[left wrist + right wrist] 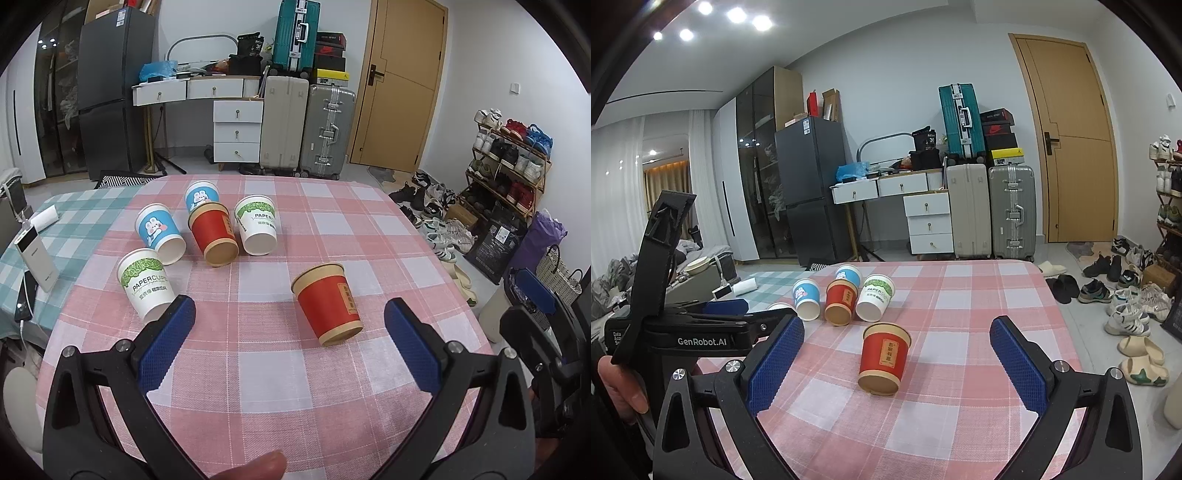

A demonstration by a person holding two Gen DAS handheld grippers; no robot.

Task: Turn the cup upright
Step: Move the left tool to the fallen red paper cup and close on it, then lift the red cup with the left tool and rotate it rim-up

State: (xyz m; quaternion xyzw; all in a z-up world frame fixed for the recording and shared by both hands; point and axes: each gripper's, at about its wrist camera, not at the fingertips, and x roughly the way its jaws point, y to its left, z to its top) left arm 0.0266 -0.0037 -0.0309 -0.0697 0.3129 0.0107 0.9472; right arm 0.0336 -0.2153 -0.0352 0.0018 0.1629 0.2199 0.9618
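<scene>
A red paper cup (327,304) (884,358) stands wide rim up on the pink checked tablecloth (295,387), apart from the rest. My left gripper (290,314) is open, and the cup sits just ahead of its fingertips, right of centre. My right gripper (897,328) is also open, with the same cup between and slightly beyond its blue pads (1015,365). Nothing is held. A white PAPERCUP cup (146,284) stands by the left fingertip, partly hidden. Behind lie two blue rabbit cups (159,230), another red cup (214,234) and a white cup (256,225), each with a round end facing me.
A power bank (37,254) and a phone lie on the teal checked cloth at the left. The table's right edge drops to a floor full of shoes (1126,310). Suitcases (306,129) and white drawers stand beyond the table. The other gripper (713,332) sits left, a hand on it.
</scene>
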